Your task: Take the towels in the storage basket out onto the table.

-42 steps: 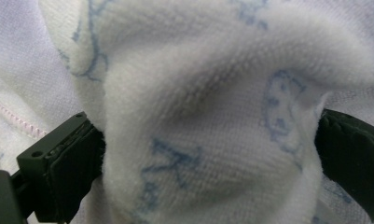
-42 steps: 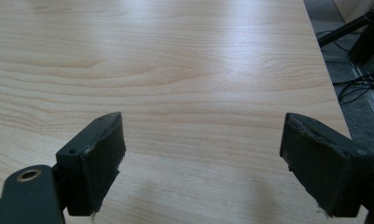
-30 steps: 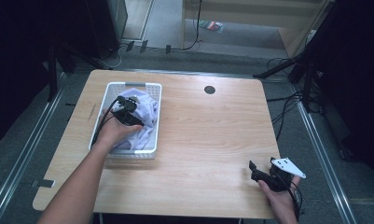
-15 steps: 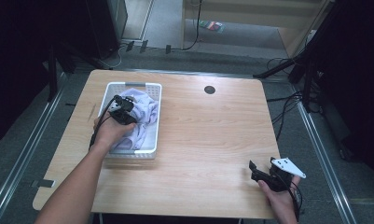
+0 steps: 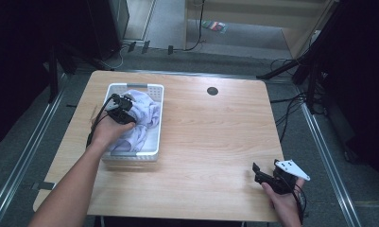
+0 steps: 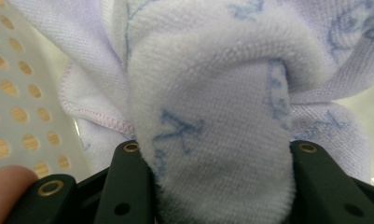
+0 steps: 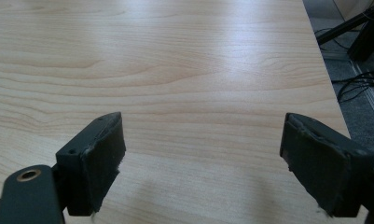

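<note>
A pale lilac towel (image 5: 142, 116) with blue markings lies bunched in a white perforated basket (image 5: 154, 97) on the left of the wooden table. My left gripper (image 5: 125, 109) reaches into the basket and is shut on a thick fold of the towel (image 6: 217, 140), which bulges between its two black jaws. Those jaws have just been closing onto the cloth. My right gripper (image 5: 265, 176) rests near the table's front right corner, open, with bare wood (image 7: 198, 121) between its padded fingers (image 7: 100, 158).
A small round black grommet (image 5: 212, 91) sits in the table top at the back centre. The table edge (image 7: 324, 60) drops off to the right, with cables (image 5: 291, 101) and metal rails (image 5: 326, 156) on the floor beyond.
My left gripper shifted slightly toward the basket's far left and its jaws closed on the towel. The right gripper stayed where it was.
</note>
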`<state>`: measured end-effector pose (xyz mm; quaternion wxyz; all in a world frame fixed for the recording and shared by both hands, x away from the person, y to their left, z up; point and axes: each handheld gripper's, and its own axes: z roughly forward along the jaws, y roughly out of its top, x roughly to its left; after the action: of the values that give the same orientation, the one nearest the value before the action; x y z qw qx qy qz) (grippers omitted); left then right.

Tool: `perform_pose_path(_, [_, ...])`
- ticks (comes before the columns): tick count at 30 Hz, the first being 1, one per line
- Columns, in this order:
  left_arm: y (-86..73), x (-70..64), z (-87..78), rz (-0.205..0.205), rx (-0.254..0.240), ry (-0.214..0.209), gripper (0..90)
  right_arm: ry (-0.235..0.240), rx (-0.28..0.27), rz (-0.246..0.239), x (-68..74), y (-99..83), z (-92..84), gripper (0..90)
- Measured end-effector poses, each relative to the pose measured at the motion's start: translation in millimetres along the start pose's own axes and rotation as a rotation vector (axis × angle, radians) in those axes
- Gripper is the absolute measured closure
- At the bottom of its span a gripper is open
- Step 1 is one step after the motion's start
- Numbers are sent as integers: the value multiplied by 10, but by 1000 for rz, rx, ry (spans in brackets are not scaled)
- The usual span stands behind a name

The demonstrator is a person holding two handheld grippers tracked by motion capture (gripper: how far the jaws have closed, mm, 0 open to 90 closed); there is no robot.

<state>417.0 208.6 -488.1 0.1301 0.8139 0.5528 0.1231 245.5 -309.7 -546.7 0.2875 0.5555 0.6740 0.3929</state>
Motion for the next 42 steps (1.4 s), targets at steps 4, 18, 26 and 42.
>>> perform_pose_path(4, [-17,4,-109,6,-17,9,599,0,3,-1,1,1,2,140])
perform_pose_path(18, [4,103,-538,17,-62,-2,597,-4,2,-3,2,1,4,140])
perform_pose_path(26, [26,111,-711,30,-83,-2,596,-7,4,-2,3,2,6,140])
perform_pose_path(42, [161,19,-1061,61,-101,-8,594,-8,4,-3,4,2,7,140])
